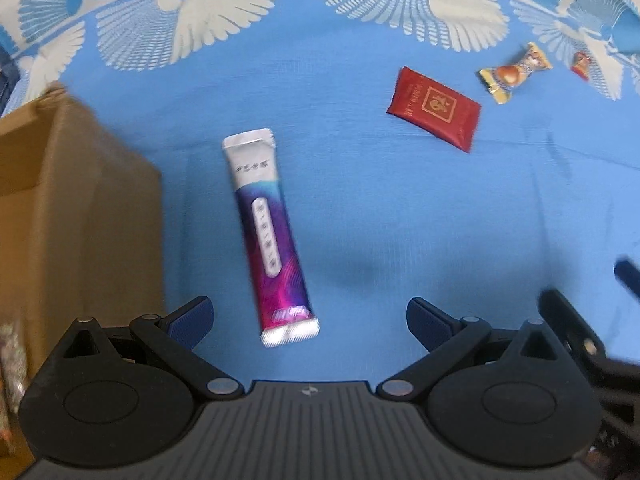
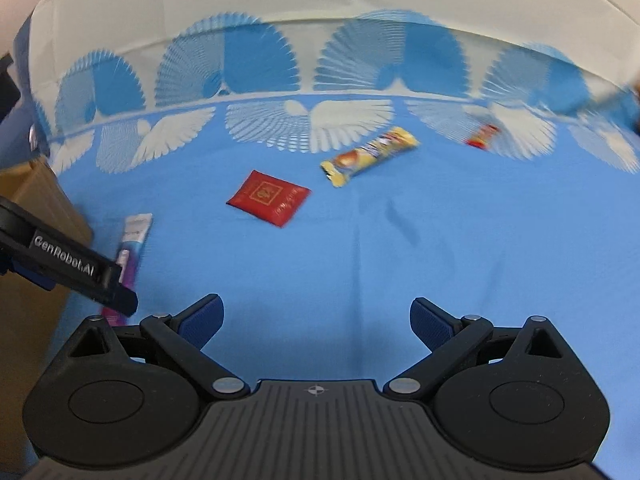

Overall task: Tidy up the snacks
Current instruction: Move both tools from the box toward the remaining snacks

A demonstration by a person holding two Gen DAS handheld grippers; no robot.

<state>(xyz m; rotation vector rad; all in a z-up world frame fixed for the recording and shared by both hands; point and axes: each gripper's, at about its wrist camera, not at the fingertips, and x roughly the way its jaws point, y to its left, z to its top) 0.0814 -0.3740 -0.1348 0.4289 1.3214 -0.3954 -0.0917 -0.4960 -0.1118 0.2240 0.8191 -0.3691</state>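
Snacks lie loose on the blue table [image 1: 360, 220], the purple stick pack [image 1: 266, 232] flat between the spread left hand-held gripper [image 1: 308, 320]; right hand-held gripper [image 2: 316, 320] equally spread; closing may skid the thin sachet against the cardboard box [image 1: 80, 200].

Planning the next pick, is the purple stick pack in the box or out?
Out. The purple stick pack lies flat on the blue cloth, beside the cardboard box, ahead of the open left gripper.
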